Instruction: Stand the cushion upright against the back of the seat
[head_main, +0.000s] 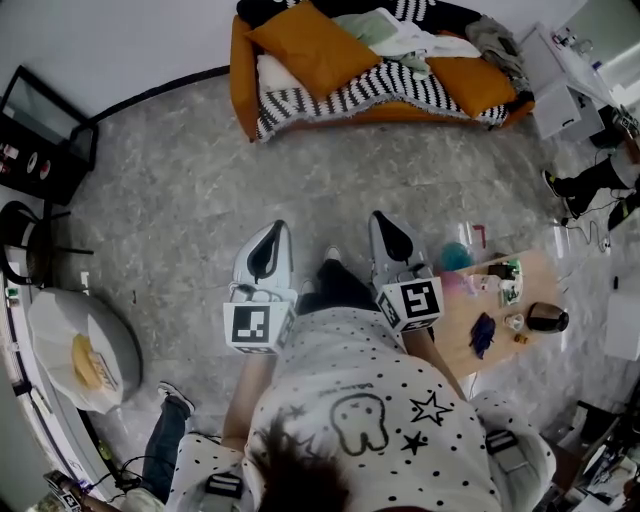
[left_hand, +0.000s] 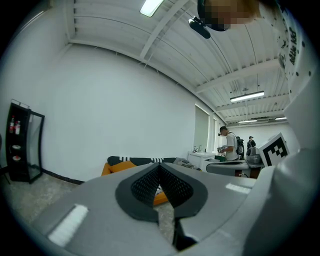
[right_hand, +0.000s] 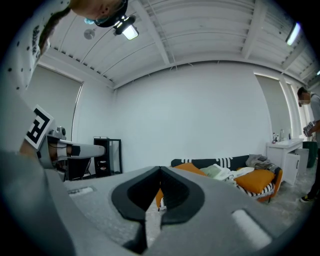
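Cushion (head_main: 312, 48) orange, square, plump, lying slanted at sofa (head_main: 240, 80) left end.

Orange cushion (head_main: 312, 47): lying askew at the left end of the sofa (head_main: 239, 72), on its striped cover (head_main: 330, 95) (a second orange cushion (head_main: 472, 82) lies flat near the right end).

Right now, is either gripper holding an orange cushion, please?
No, the left gripper and right gripper are shut, empty, away from the sofa.
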